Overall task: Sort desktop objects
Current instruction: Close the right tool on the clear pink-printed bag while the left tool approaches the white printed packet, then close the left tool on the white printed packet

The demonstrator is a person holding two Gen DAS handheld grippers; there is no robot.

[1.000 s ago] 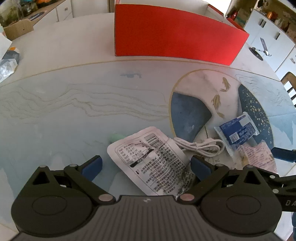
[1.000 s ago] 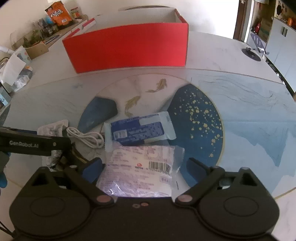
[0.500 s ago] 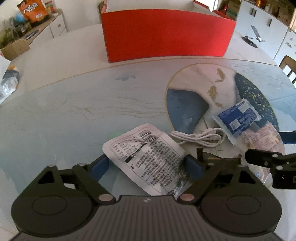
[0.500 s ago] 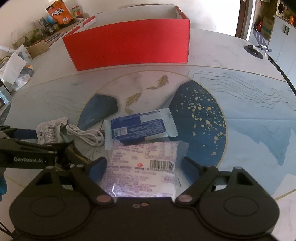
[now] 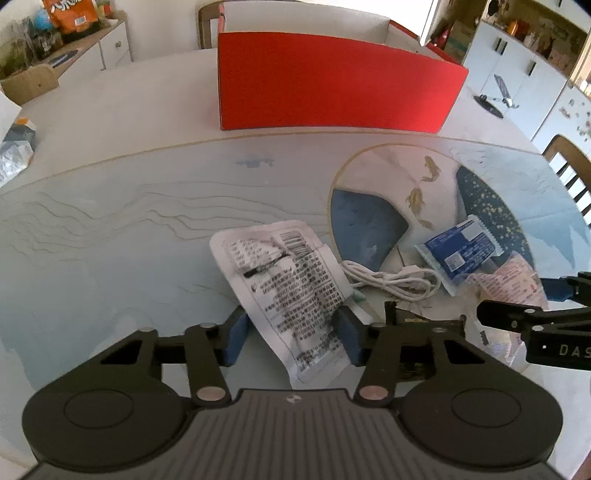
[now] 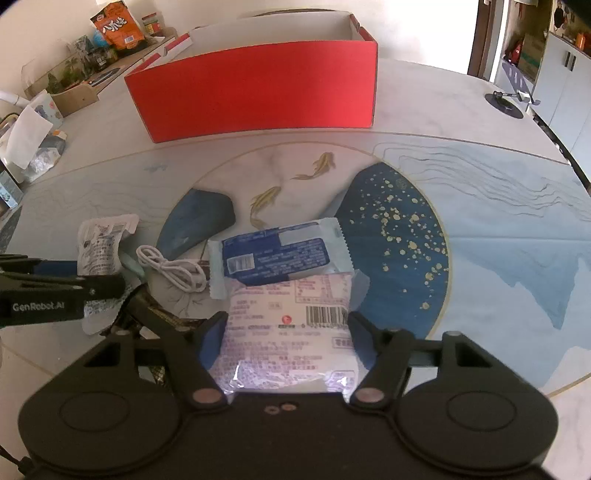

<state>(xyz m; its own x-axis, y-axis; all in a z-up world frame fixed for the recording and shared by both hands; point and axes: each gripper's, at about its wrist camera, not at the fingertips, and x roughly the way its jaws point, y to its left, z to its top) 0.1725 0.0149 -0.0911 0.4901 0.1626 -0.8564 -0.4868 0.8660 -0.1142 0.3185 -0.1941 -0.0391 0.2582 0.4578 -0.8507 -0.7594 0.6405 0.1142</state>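
Note:
My left gripper [image 5: 291, 338] is shut on a white printed pouch [image 5: 284, 280], its blue pads pressing both sides. The pouch also shows in the right wrist view [image 6: 98, 251]. My right gripper [image 6: 282, 339] is shut on a pink-printed clear packet [image 6: 291, 332], also seen in the left wrist view [image 5: 511, 277]. A blue snack packet [image 6: 275, 256] lies just beyond it, partly overlapped by it. A coiled white cable [image 6: 171, 267] lies between the two packs. The open red box [image 6: 258, 88] stands at the back of the table.
A black phone stand [image 6: 508, 101] sits far right on the table. Tissues and bags [image 6: 31, 147] lie at the left edge. A cabinet with snack bags [image 6: 114, 29] stands behind. A chair [image 5: 569, 166] is at the right.
Both grippers have closed from open onto their packets. The left one pushed forward over the white pouch, which now looks raised at its near end.

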